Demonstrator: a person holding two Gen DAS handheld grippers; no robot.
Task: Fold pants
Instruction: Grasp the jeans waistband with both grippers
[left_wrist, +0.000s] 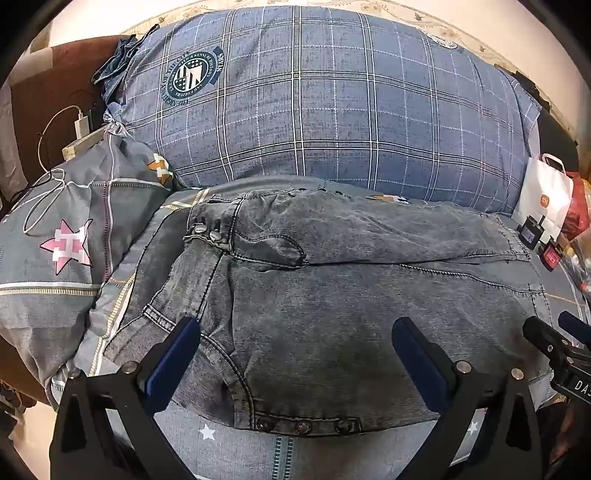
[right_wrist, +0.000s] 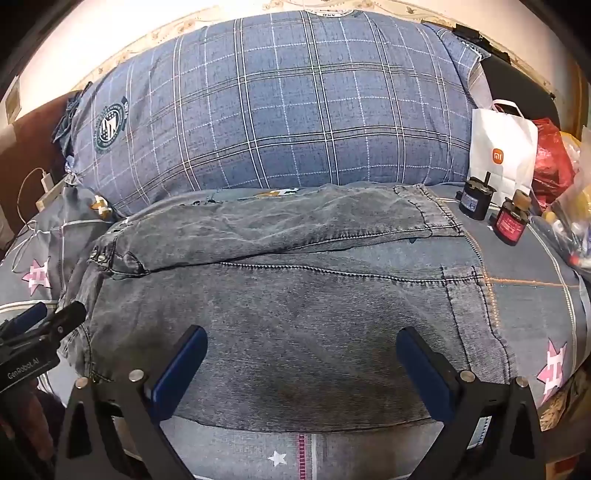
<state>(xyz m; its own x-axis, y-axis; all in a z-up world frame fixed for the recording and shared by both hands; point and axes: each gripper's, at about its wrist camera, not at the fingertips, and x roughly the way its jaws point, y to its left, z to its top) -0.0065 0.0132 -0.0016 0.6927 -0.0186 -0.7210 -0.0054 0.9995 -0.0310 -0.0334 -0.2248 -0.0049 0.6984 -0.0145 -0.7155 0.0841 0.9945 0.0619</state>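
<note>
We find one pair of grey denim pants (left_wrist: 332, 280) spread on the bed ahead of both tongs, waistband to the left, cuffs to the right. One lengthwise fold looks done: the far leg lies partly over the near one, its seam running across the middle. We judge the task at an early-to-middle stage; the crosswise folds, cuffs toward waist, remain. The far leg sits crooked over the near one and may need squaring first.

The left gripper (left_wrist: 295, 354) is released, its jaws spread wide with nothing between the pads; the pants lie just beyond and below its tips, near the snap-button hem. The right gripper (right_wrist: 301, 354) is likewise released and empty, poised over the near leg with the cuffs ahead to its right. Each tong shows at the edge of the other's view, side by side.

Count, as far as visible:
- pants: one
- tongs: two
- large plaid pillow (right_wrist: 277, 110): one, beyond the pants
- smaller star-print pillow (left_wrist: 70, 236): one, left of the left tongs
- white paper bag (right_wrist: 504, 147): one, far right
- small devices (right_wrist: 476, 197) beside the bag: two, one dark, one red
- white charger and cable (left_wrist: 81, 125): one, far left

A red bag and loose clutter at the right edge are too distorted to count reliably.
</note>
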